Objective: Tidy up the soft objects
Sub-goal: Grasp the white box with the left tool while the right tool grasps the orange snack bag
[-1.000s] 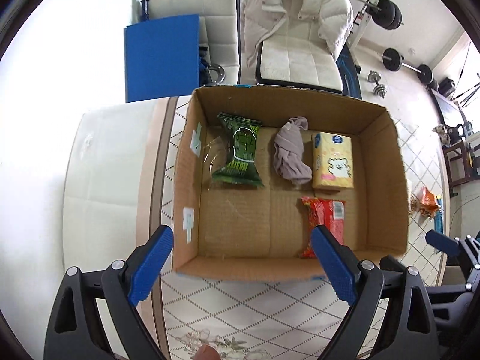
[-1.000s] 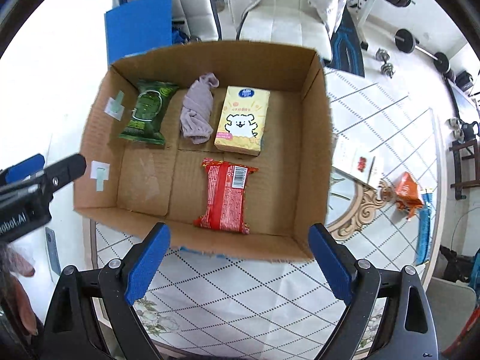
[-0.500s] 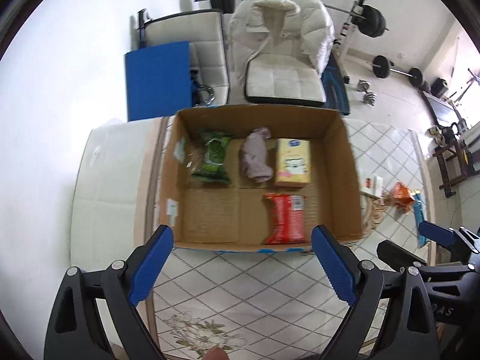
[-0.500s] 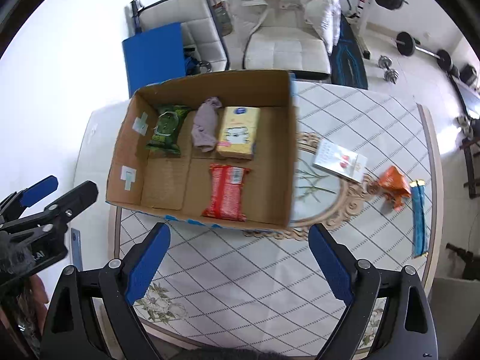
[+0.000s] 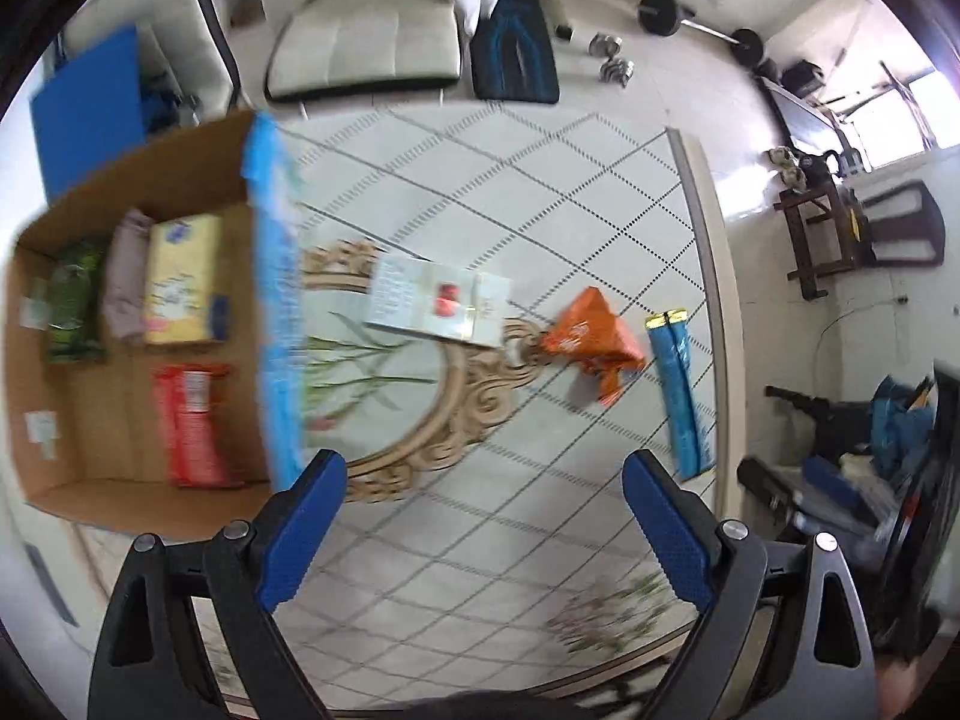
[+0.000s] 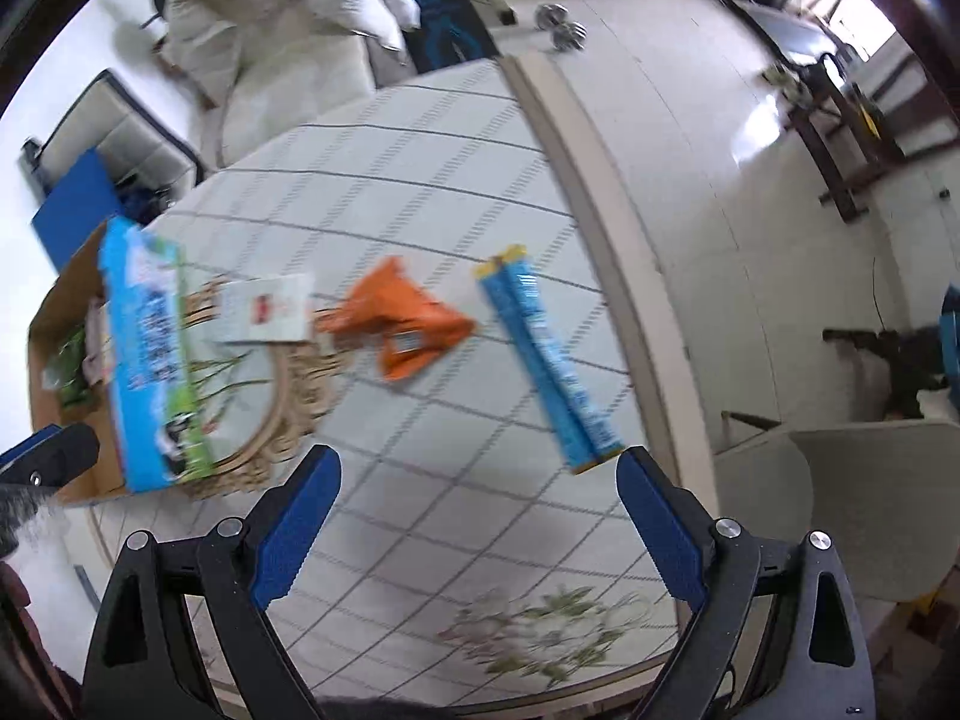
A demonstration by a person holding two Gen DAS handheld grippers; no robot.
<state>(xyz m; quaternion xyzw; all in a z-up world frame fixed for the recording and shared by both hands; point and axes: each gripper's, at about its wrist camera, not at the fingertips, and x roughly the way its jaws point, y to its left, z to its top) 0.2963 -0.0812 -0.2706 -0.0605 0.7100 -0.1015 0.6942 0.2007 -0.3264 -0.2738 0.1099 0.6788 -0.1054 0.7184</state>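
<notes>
Left gripper (image 5: 480,531) agape; box (image 5: 138,192) holds apparently four packs.

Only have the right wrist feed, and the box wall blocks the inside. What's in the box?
Observer: The left wrist view shows four items in the cardboard box. A green pack, a grey cloth and a yellow tissue pack lie in the far row. A red packet lies in the near row.
Operator: Near row full?
Observer: No. There is bare cardboard floor to the left of the red packet.
Operator: Left gripper holding anything?
Observer: No. The left gripper is open, with nothing between its fingers.
</notes>
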